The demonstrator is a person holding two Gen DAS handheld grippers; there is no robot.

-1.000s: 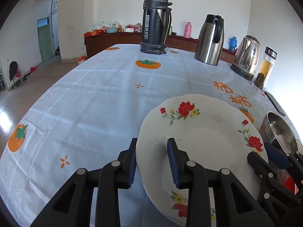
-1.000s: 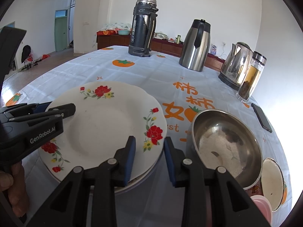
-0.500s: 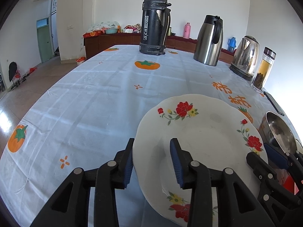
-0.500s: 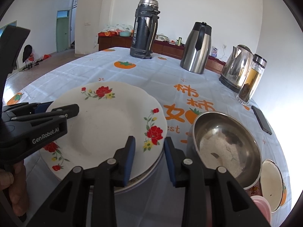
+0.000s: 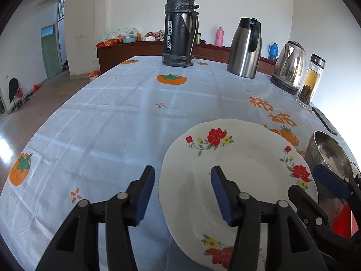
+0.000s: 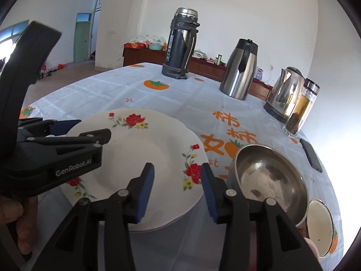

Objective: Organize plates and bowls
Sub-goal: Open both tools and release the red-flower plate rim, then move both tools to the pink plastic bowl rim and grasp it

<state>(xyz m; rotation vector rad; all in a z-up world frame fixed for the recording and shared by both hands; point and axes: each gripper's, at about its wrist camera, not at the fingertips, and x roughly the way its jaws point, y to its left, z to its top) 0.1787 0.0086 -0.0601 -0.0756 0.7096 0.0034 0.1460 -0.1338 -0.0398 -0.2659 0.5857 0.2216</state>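
A white plate with red flowers lies on top of a stack of plates on the tablecloth. My left gripper straddles its left rim. The jaws are opening, and the blue pads stand clear of the rim between them. My right gripper straddles the plate's near right rim, jaws also opening, pads off it. A steel bowl sits just right of the plates. A small bowl with an orange pattern lies beyond it at the table's edge.
At the back of the table stand a black thermos, a steel jug, an electric kettle and a glass tea bottle. A phone lies at the right edge. A hand holds the left gripper.
Both grippers' jaws have spread apart and let go of the plate's rim. The plate stays on the stack, and neither hand has shifted noticeably.
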